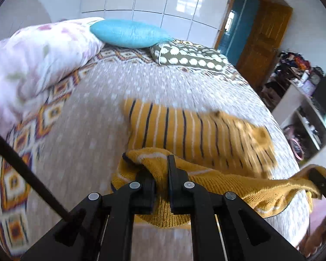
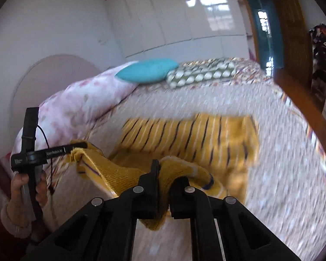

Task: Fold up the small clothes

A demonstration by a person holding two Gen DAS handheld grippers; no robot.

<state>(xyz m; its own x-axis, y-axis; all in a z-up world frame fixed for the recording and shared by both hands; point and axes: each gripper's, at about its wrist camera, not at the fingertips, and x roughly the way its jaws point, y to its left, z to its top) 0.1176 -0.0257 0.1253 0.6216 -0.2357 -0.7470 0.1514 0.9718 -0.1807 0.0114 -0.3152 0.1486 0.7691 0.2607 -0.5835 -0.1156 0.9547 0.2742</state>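
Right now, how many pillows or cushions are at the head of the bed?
3: a floral pillow at left, a blue cushion in the middle, a polka-dot cushion at right. Others may be hidden behind.

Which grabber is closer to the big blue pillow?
Left, though only slightly, as a judgement. The left gripper grips the yellow striped garment on the side nearer the blue pillow; the right gripper grips its edge farther along.

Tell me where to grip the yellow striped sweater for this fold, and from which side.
Grip the sweater along its near edge, coming from the near side of the bed, one gripper at each corner. The left gripper and right gripper are shut there, and the rest lies flat farther on.
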